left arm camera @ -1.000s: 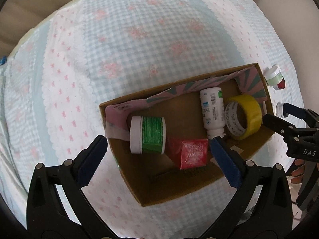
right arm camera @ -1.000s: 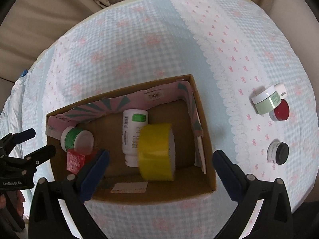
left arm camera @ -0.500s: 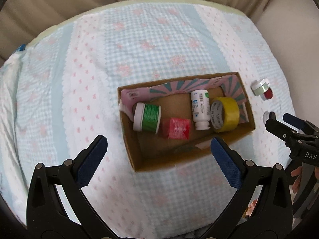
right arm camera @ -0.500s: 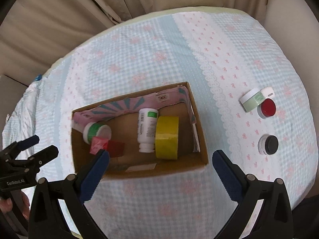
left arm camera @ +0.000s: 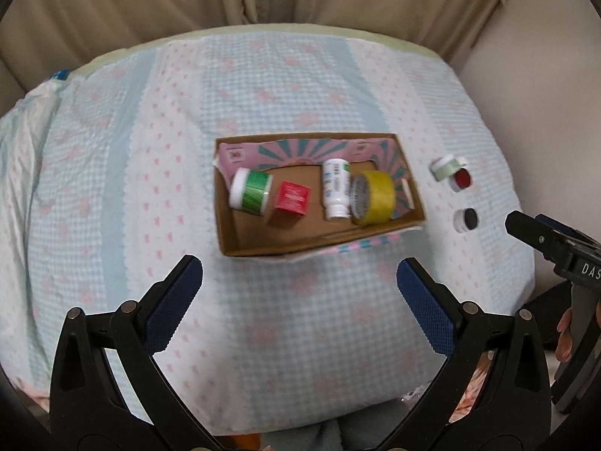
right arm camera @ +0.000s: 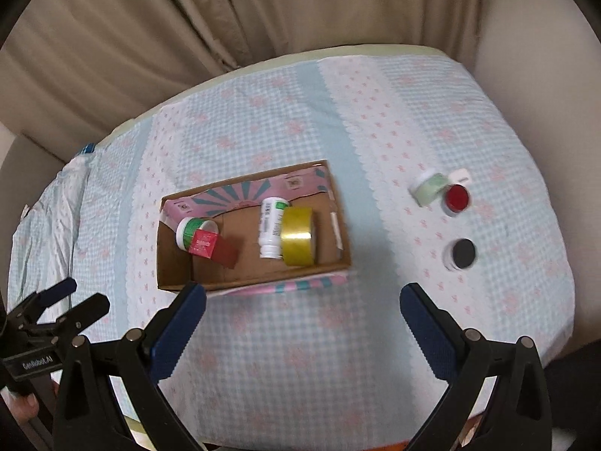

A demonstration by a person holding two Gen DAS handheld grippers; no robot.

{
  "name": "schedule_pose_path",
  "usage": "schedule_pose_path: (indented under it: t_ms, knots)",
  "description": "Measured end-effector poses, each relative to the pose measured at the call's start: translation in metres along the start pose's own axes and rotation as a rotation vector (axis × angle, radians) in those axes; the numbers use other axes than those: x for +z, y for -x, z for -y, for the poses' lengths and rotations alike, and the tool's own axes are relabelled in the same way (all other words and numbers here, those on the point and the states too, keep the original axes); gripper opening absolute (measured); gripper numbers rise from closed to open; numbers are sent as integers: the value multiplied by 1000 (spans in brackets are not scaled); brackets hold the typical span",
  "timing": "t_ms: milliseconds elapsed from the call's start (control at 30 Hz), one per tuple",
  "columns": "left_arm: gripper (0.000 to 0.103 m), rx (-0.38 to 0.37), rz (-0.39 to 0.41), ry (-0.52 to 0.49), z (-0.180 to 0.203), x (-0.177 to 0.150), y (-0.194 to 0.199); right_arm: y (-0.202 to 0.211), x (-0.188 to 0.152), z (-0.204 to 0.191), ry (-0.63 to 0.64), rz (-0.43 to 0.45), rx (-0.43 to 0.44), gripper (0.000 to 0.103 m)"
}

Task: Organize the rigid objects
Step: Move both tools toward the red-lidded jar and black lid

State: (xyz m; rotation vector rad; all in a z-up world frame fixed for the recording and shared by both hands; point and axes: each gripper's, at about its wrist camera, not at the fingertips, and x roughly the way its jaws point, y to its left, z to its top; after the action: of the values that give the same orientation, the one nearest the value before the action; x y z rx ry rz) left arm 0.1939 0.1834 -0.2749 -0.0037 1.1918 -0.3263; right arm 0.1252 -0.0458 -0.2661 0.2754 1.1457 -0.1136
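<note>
Cardboard box (left arm camera: 240, 242) holding tape roll (left arm camera: 375, 197) and bottle (left arm camera: 335, 195), three jars beside it, both grippers' fingers spread wide, empty.

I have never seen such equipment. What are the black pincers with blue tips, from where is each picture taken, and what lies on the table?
No robot here: a person holds one two-finger gripper in each hand, and each carries a wide-angle camera looking along its fingers. One picture comes from the left gripper, the other from the right gripper. Both are open and hold nothing.

Each camera also sees the other tool at its picture's edge.

On the checked tablecloth stands a cardboard box. In it lie a green jar, a red box, a white bottle and yellow tape.

Outside, to the right, are a pale green jar, a red-lidded jar and a black-lidded jar.
</note>
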Motion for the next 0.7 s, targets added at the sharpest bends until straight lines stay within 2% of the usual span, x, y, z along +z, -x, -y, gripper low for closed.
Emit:
schedule_pose_path:
  t_ms: [300,533,700]
  knots:
    - [103,-29,49,-48,63,-6,21,48,-18,57,-12,34,-90,103]
    - [103,14,71,-57,133,-5,18,65,-10,139,-51,68,-66,103]
    - [103,62,80,5,193,-10,-2,60,9,195,64,49,-48,103]
